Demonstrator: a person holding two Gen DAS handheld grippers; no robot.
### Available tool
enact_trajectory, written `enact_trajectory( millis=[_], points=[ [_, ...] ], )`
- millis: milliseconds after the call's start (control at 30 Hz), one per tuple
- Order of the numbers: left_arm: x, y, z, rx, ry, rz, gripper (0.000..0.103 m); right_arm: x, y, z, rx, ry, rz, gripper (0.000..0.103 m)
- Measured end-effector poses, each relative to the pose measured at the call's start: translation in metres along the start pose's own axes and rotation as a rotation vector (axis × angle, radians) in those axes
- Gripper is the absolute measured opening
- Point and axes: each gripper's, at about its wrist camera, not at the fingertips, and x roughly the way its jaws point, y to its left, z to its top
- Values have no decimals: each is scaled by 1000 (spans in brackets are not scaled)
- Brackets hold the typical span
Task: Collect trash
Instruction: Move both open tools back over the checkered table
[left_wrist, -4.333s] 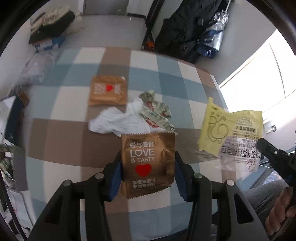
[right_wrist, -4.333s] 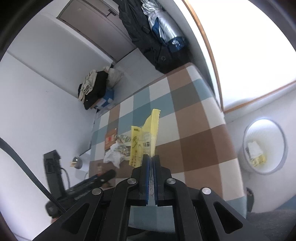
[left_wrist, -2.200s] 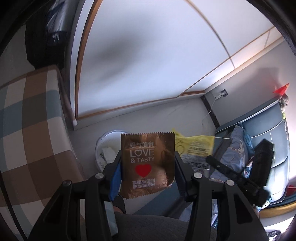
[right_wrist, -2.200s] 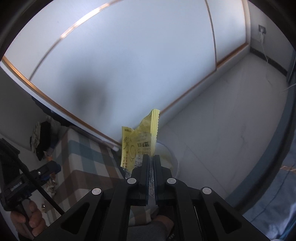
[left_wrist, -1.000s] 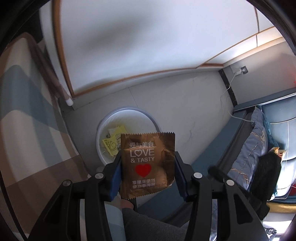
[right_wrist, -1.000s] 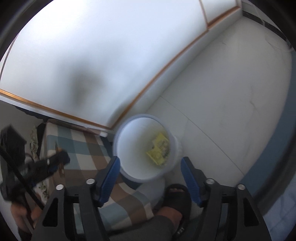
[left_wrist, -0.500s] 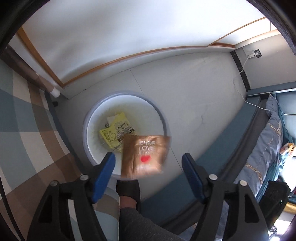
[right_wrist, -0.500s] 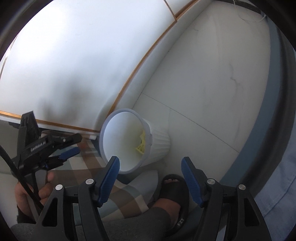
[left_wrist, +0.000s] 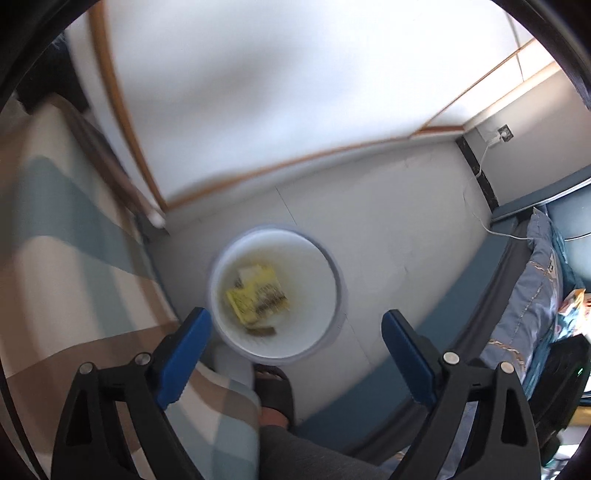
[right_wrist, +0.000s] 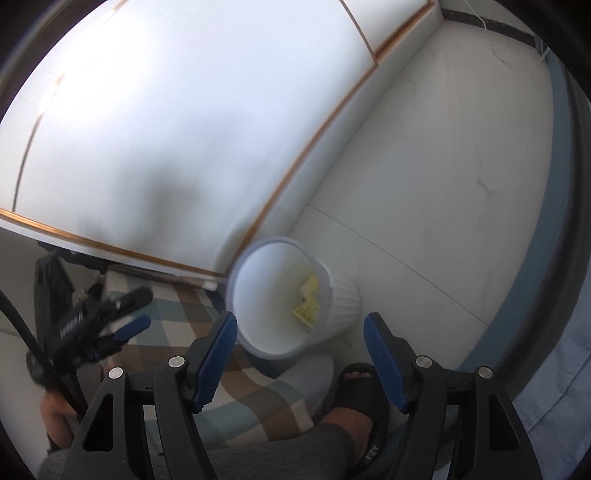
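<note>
While just spreading wide, left gripper (left_wrist: 297, 328) empty above bin (left_wrist: 332, 273); right gripper (right_wrist: 300, 330) likewise agape.

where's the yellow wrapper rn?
Left wrist view: the yellow wrapper lies at the bottom of the white bin on the floor, beside the checkered bed edge, a brown wrapper just below it.

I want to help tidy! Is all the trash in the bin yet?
Some is: a yellow wrapper and a brown packet lie in the white bin. Both tongs, left and right, are open and empty. The bed's top is out of view, so what's left can't be told.
</note>
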Motion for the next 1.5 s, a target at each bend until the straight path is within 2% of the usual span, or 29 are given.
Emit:
enact_trajectory(
  millis=[100, 233, 433, 600, 767, 933, 1033, 1300, 1500],
  points=[
    [-30, 5, -8, -23, -71, -11, 91, -11, 19, 3, -38, -32, 24, 72],
    [-78, 8, -19, -17, -207, 28, 91, -30, 52, 2, -90, -73, 72, 72],
    [-151, 26, -35, -33, -398, 47, 91, -66, 118, -8, -273, -137, 138, 73],
    [-205, 42, -53, -34, -550, 91, 91, -97, 167, -22, -406, -205, 182, 76],
    [-245, 70, -76, -54, -663, 106, 91, -118, 214, -42, -484, -248, 255, 80],
    [-277, 95, -99, -71, -755, 162, 91, -117, 256, -67, -553, -242, 315, 81],
    [-290, 113, -109, -91, -785, 194, 91, -113, 284, -84, -608, -244, 339, 84],
    [-303, 171, -140, -180, -798, 234, 91, -89, 341, -132, -756, -223, 405, 86],
    [-295, 231, -150, -295, -767, 277, 91, -60, 379, -163, -850, -171, 399, 86]
  ],
)
